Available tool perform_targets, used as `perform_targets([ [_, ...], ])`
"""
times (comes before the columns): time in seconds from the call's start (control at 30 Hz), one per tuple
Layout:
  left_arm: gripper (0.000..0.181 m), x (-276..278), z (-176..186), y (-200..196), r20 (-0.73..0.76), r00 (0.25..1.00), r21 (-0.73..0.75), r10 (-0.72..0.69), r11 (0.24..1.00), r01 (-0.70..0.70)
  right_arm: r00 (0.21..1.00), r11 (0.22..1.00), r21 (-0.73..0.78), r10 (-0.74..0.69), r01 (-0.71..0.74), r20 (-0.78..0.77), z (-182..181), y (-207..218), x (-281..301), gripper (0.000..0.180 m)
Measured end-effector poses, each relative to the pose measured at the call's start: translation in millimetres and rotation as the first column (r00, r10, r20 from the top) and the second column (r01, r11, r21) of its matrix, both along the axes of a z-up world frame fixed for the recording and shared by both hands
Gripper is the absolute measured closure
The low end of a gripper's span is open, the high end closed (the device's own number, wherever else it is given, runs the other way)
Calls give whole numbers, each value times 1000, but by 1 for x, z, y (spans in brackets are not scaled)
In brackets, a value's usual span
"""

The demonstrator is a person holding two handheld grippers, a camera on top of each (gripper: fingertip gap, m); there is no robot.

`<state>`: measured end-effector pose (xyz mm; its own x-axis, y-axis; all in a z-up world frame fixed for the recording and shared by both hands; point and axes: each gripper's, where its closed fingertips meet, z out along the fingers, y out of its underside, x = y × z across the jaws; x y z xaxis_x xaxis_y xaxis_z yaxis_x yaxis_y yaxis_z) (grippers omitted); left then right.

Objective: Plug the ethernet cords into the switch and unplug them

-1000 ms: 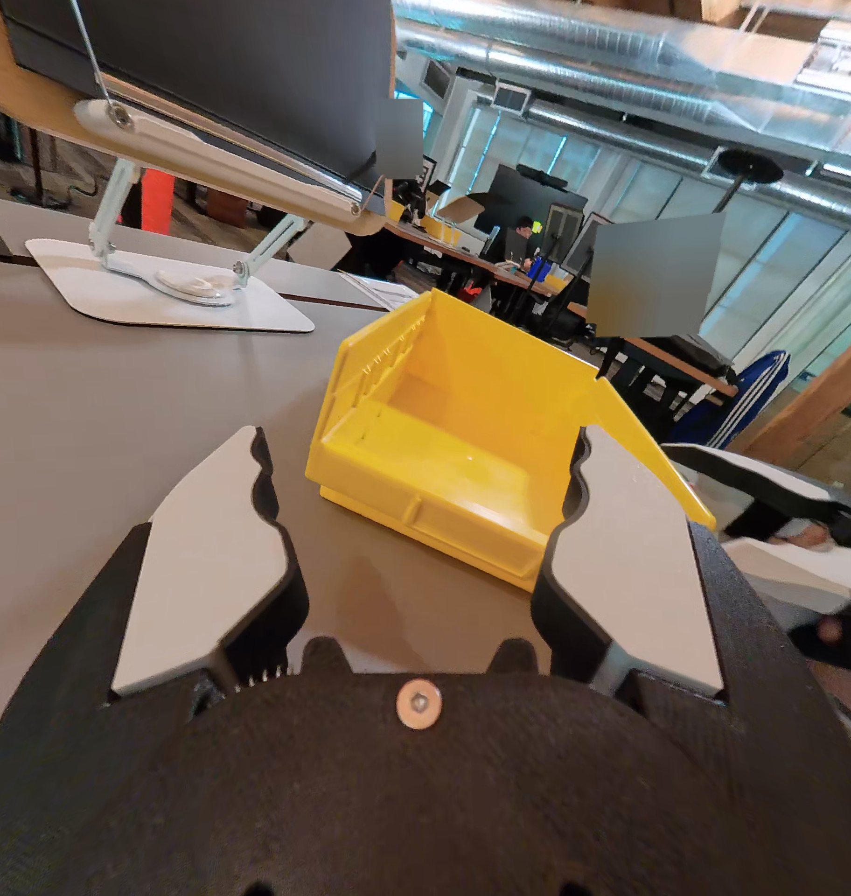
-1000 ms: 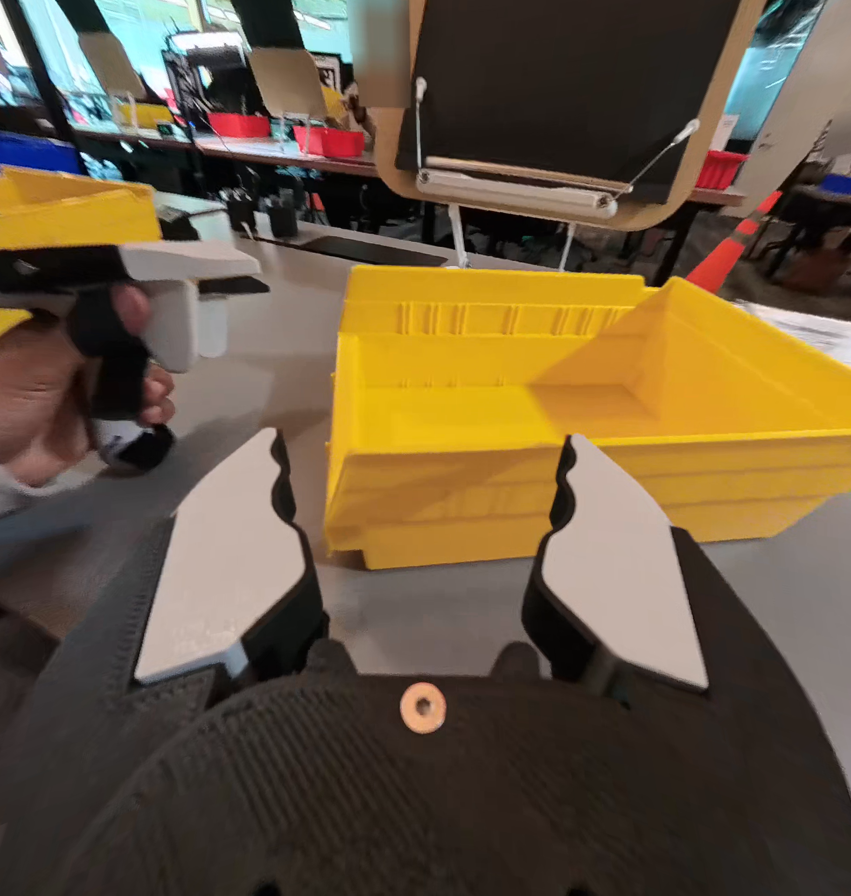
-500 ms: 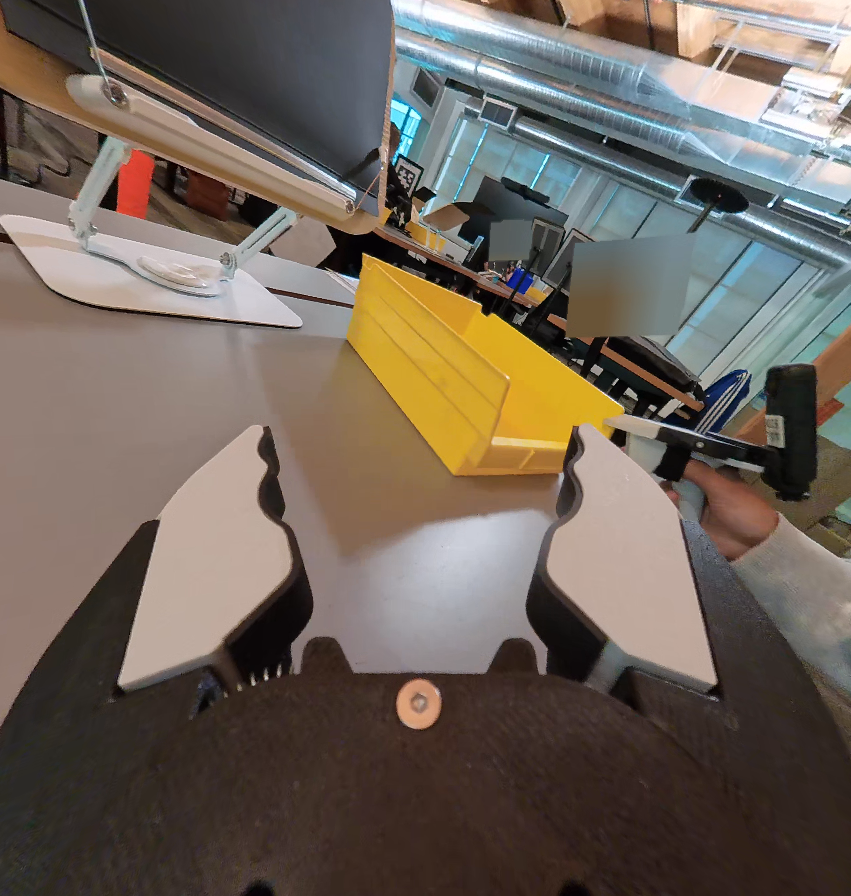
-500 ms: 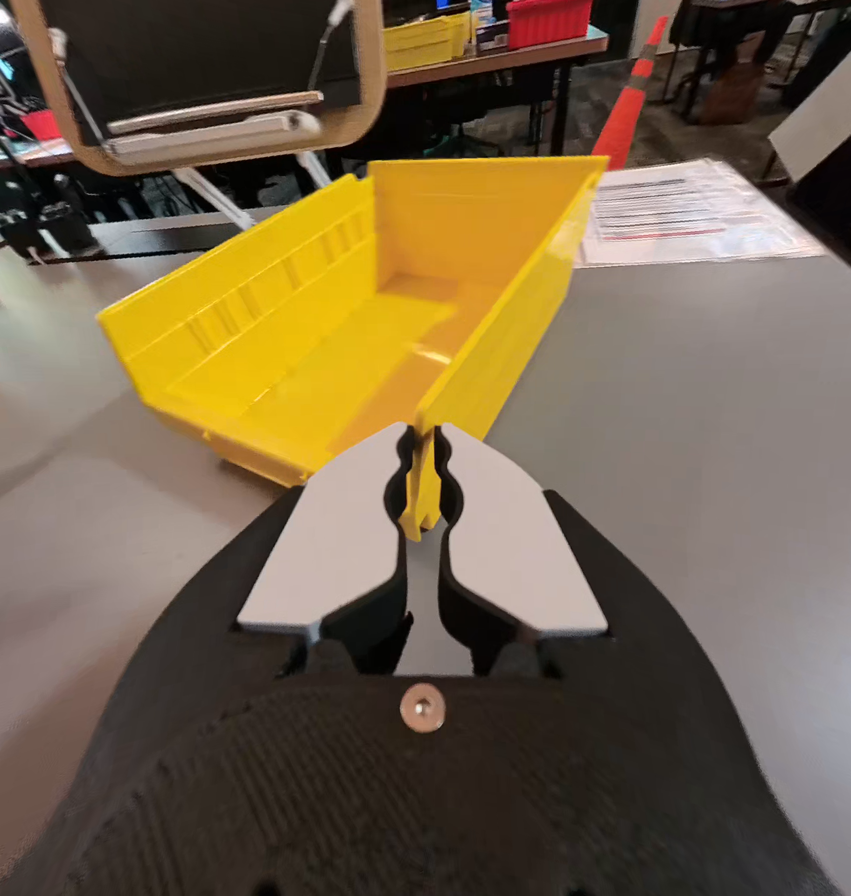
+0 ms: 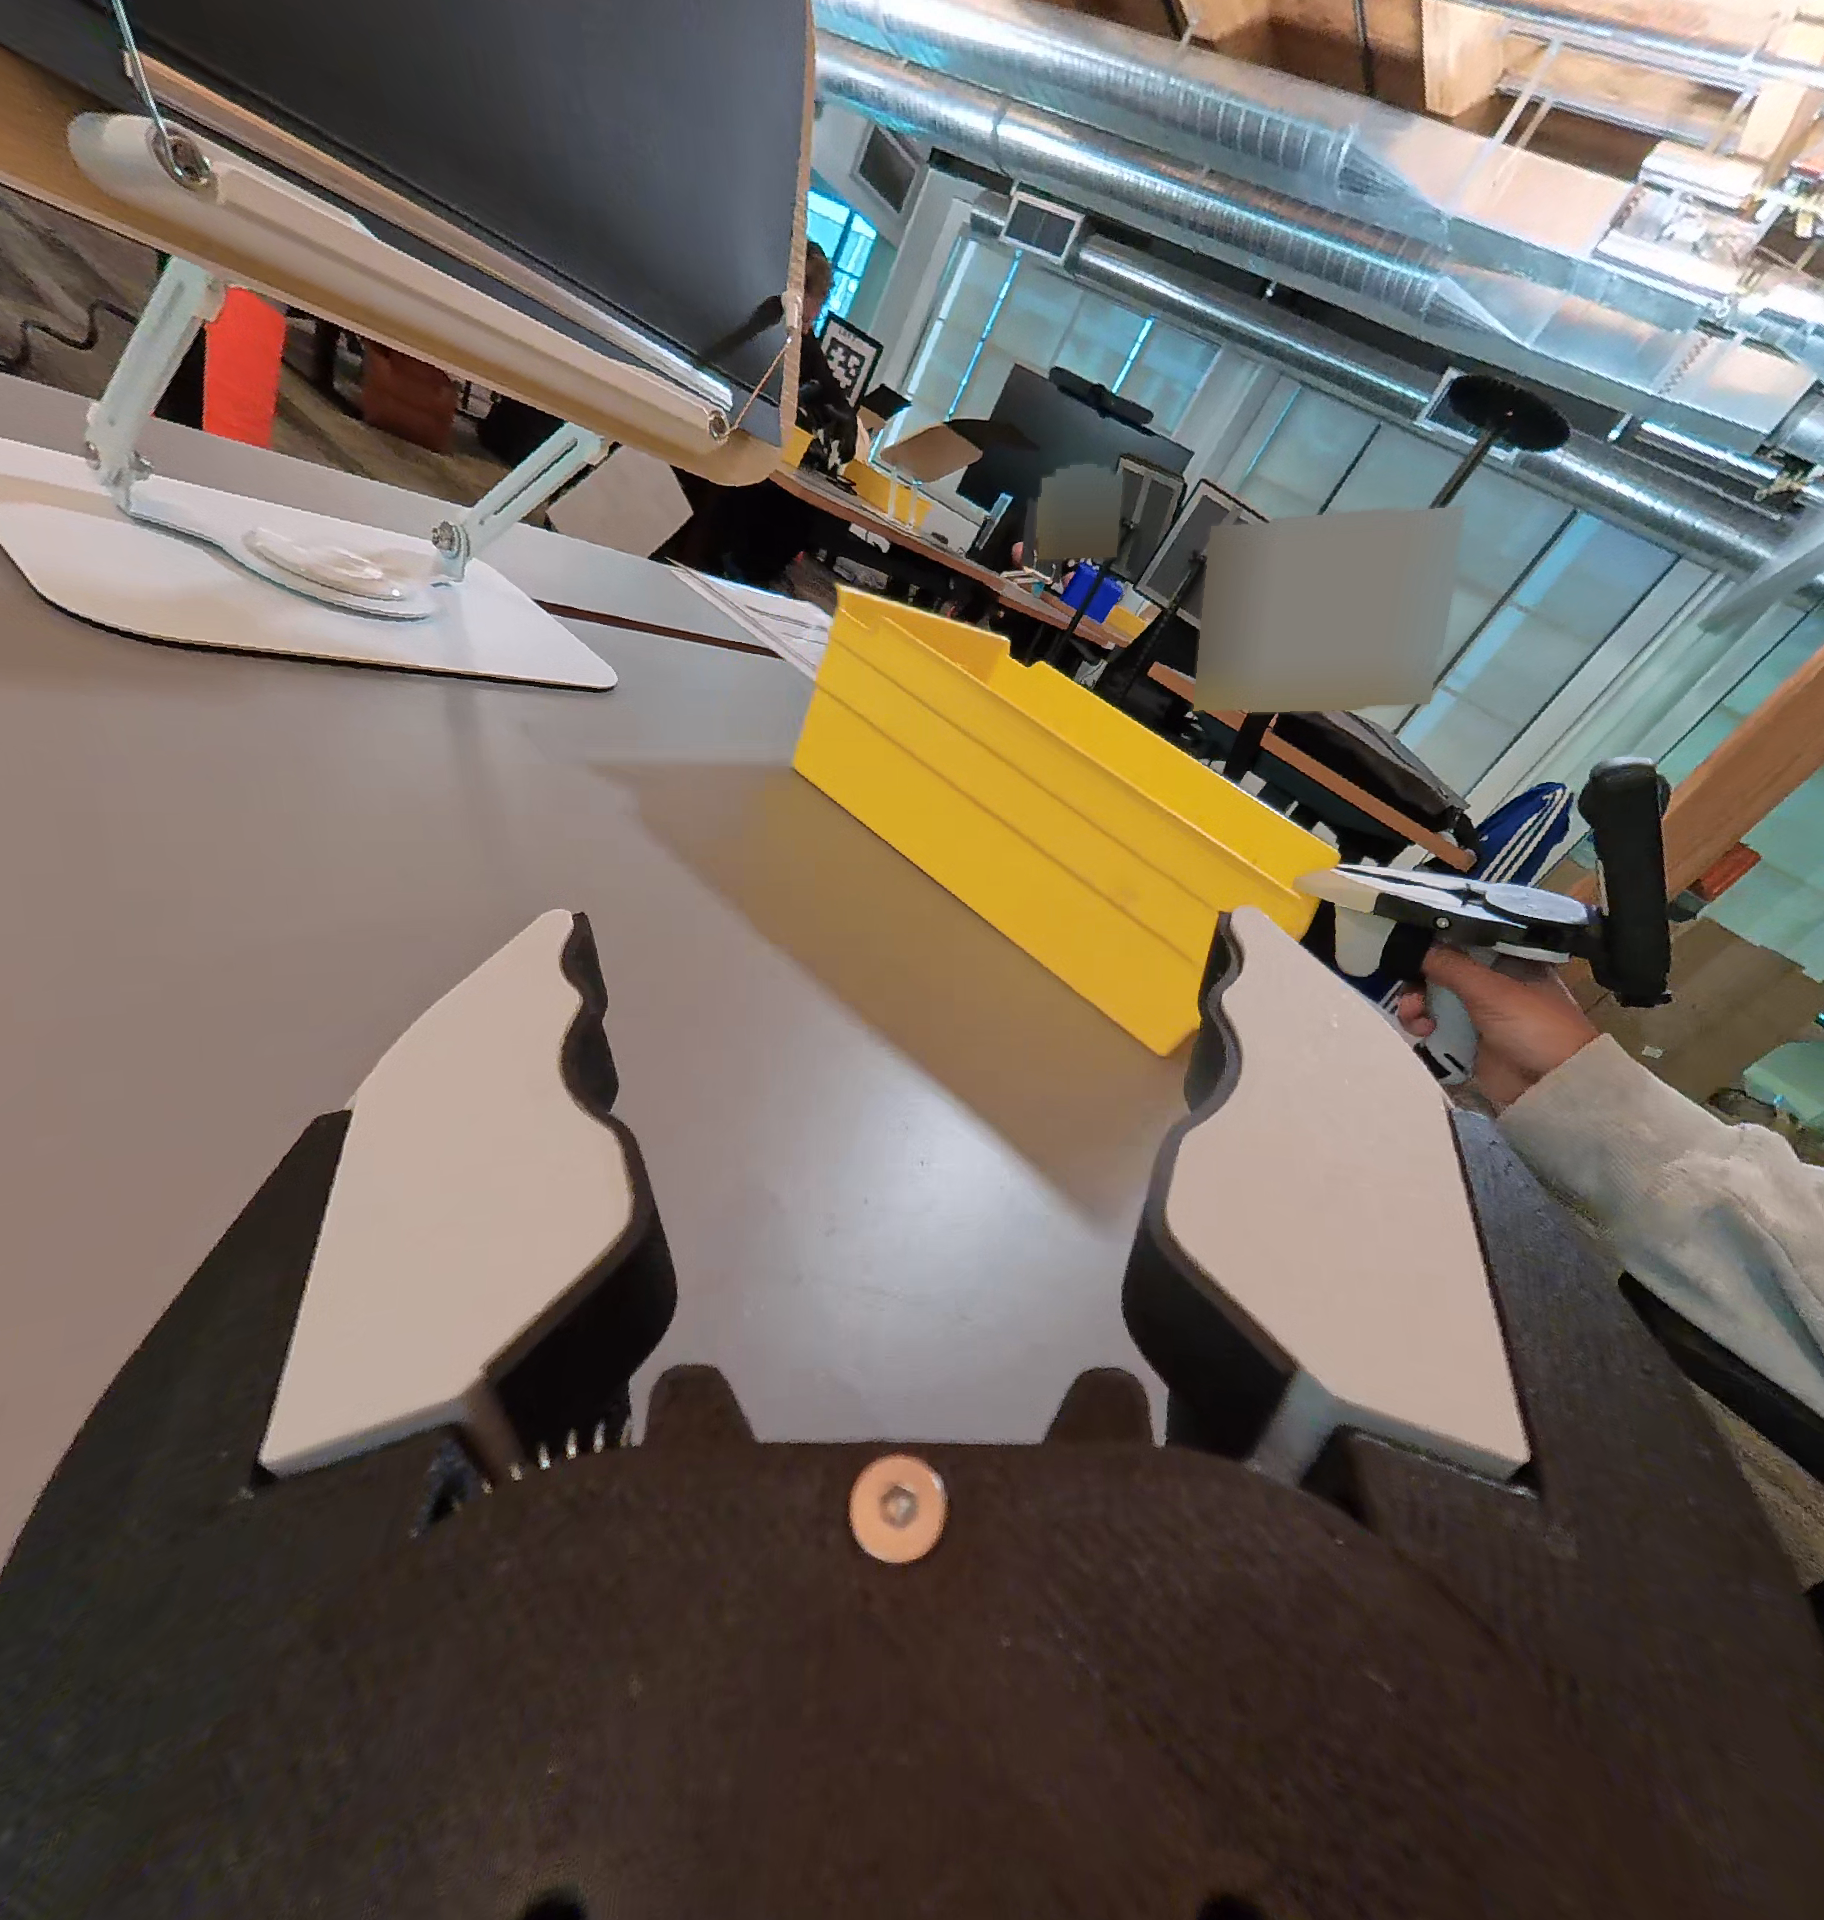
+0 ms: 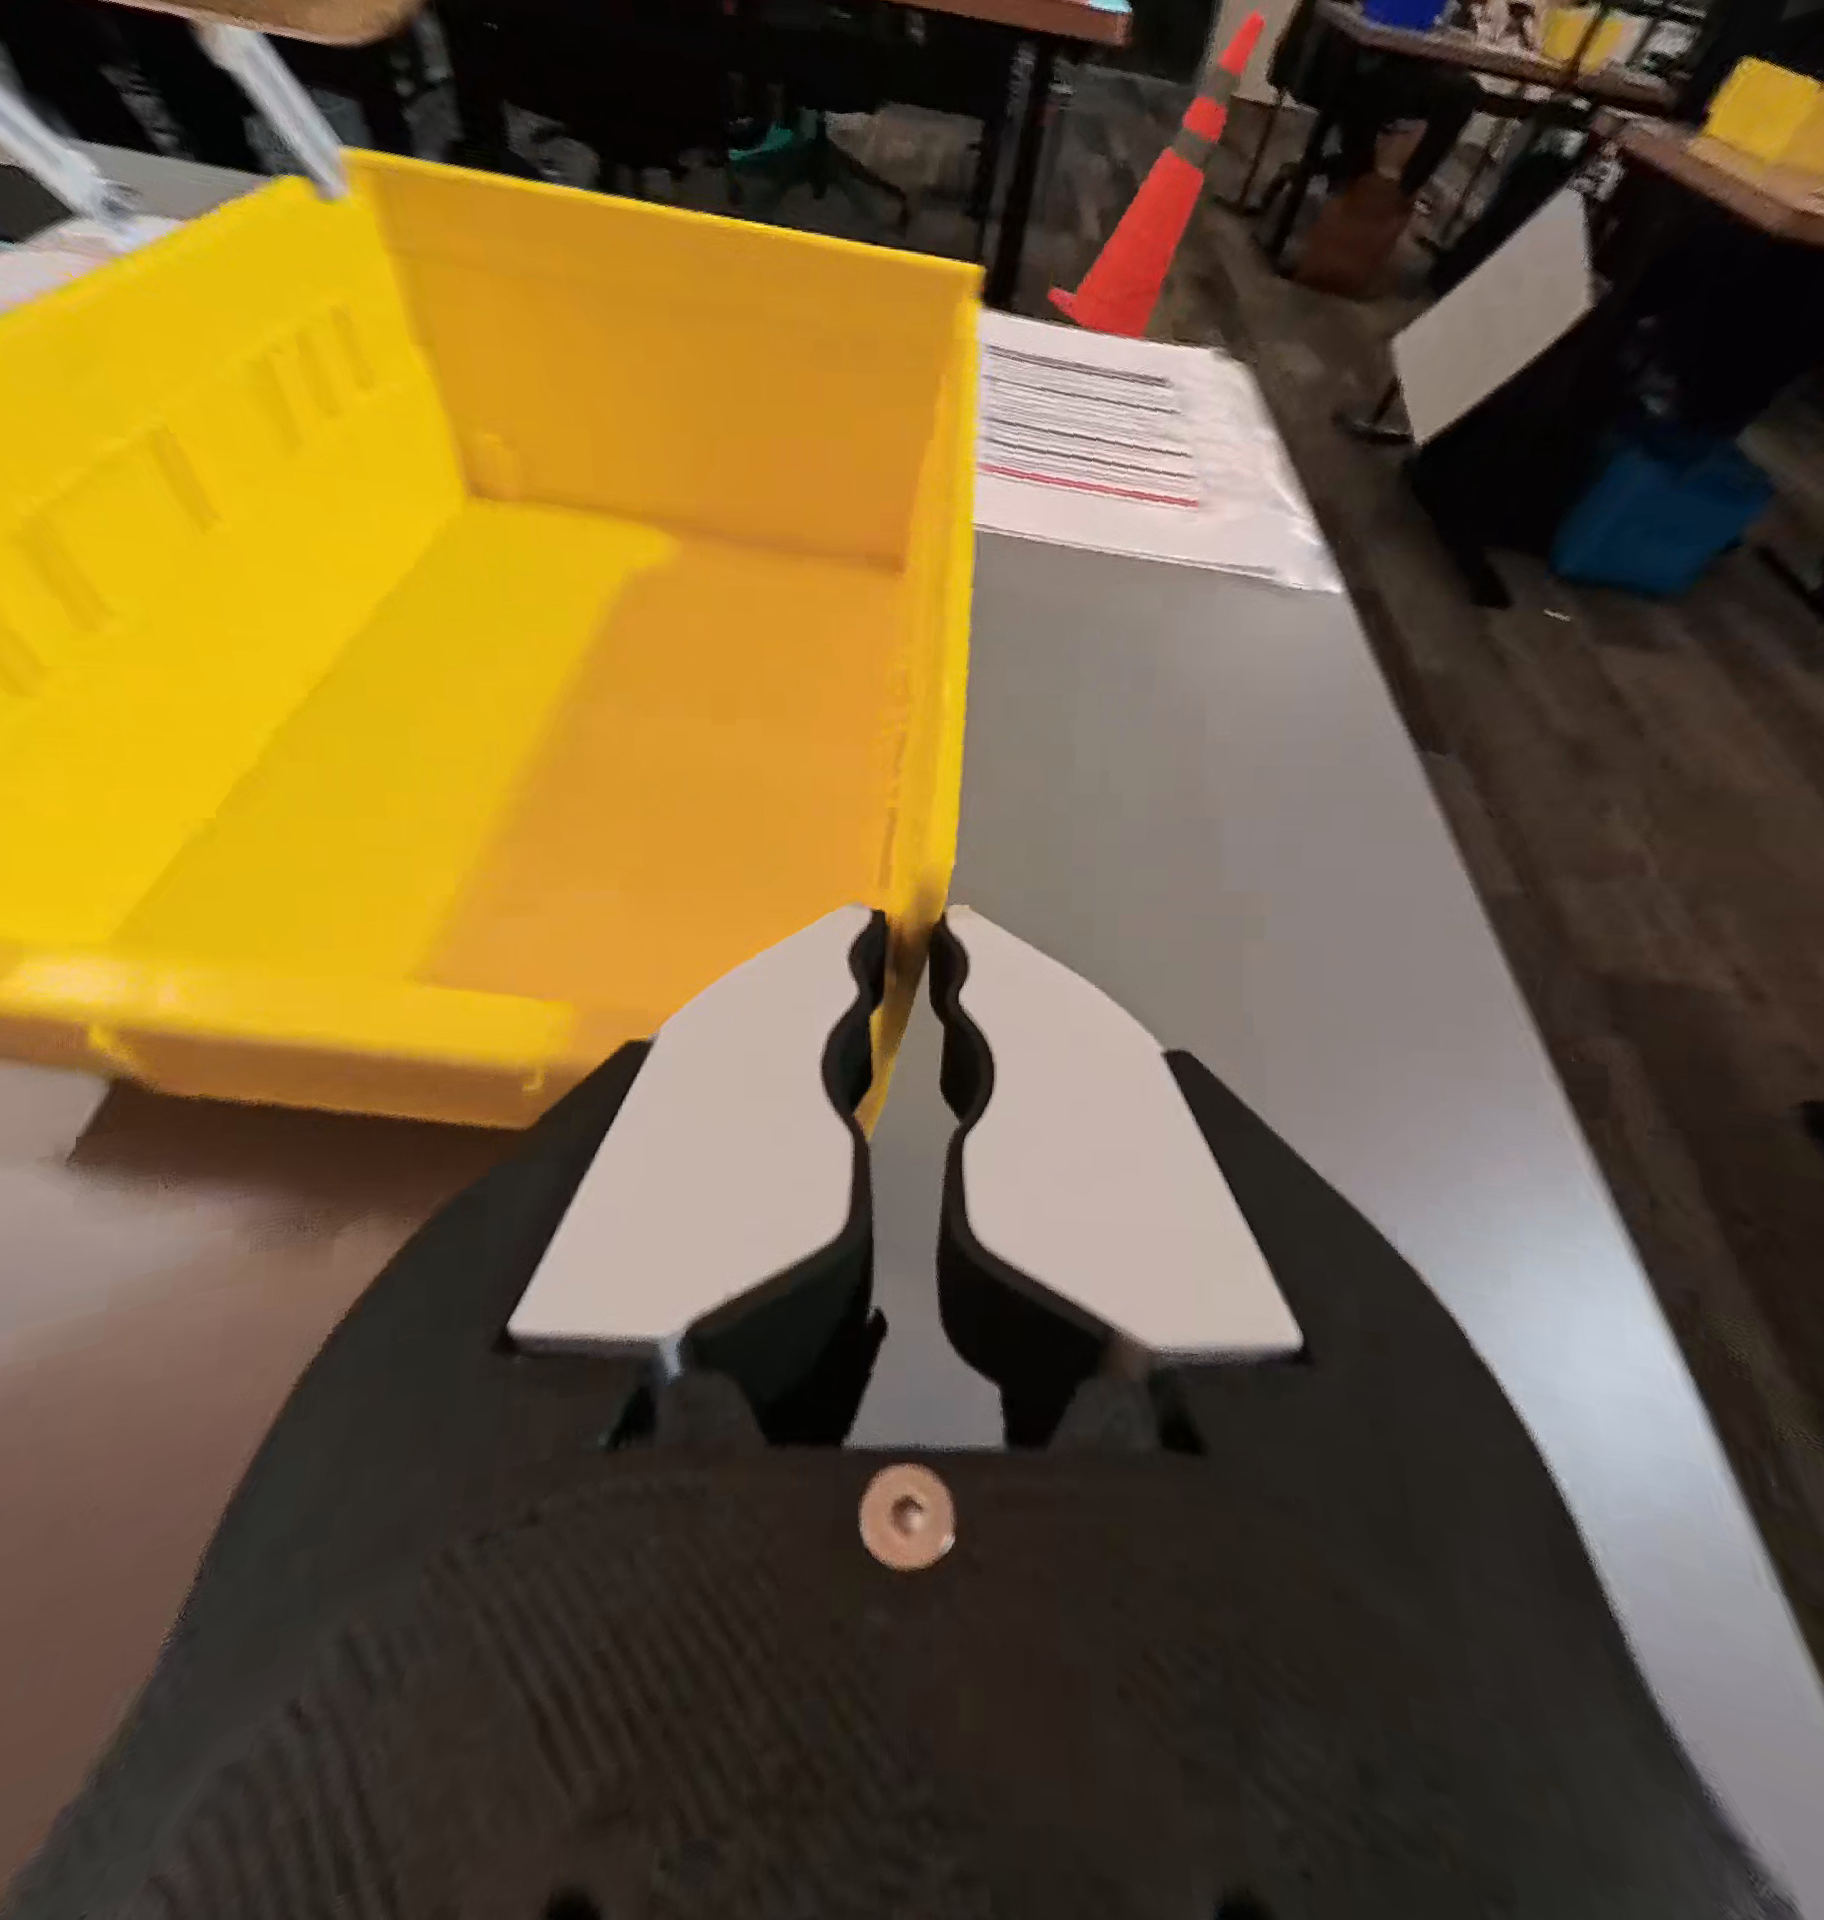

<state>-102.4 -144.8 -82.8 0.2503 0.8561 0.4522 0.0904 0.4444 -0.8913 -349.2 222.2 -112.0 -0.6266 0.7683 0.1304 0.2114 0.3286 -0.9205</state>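
A yellow plastic bin (image 6: 451, 644) stands on the grey table (image 6: 1199, 935), and nothing lies inside it. My right gripper (image 6: 903, 935) is shut on the bin's right side wall at its near corner, the wall pinched between both pads. The left wrist view shows the same bin (image 5: 1043, 821) from the side, with the right gripper (image 5: 1334, 883) clamped on its far corner and held by a hand. My left gripper (image 5: 897, 935) is open and empty above the bare table (image 5: 368, 883), to the left of the bin. No ethernet cords or switch are in view.
A tilted dark board on a white stand (image 5: 264, 582) sits at the table's back left. A printed sheet (image 6: 1095, 436) lies on the table behind the bin. An orange cone (image 6: 1147, 229) stands on the floor beyond. The table's right edge (image 6: 1490, 935) drops to the floor.
My right gripper closed on the bin's side wall and has swung the bin round and to the right. My left gripper stayed open and drew back from the bin.
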Motion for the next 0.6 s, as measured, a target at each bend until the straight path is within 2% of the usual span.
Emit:
perform_targets([
  [0.3,72,-1,-2,2,5,1000,12,-15,1000,15,986,980,-109,-164,165,17,0,104,-32,170],
  [0.43,72,-1,-3,2,7,1000,15,-19,1000,18,987,967,-197,-158,163,39,1,121,-35,171],
  [0.6,72,-1,-3,3,9,1000,16,-22,1000,22,985,969,-179,-169,172,32,1,125,-36,171],
])
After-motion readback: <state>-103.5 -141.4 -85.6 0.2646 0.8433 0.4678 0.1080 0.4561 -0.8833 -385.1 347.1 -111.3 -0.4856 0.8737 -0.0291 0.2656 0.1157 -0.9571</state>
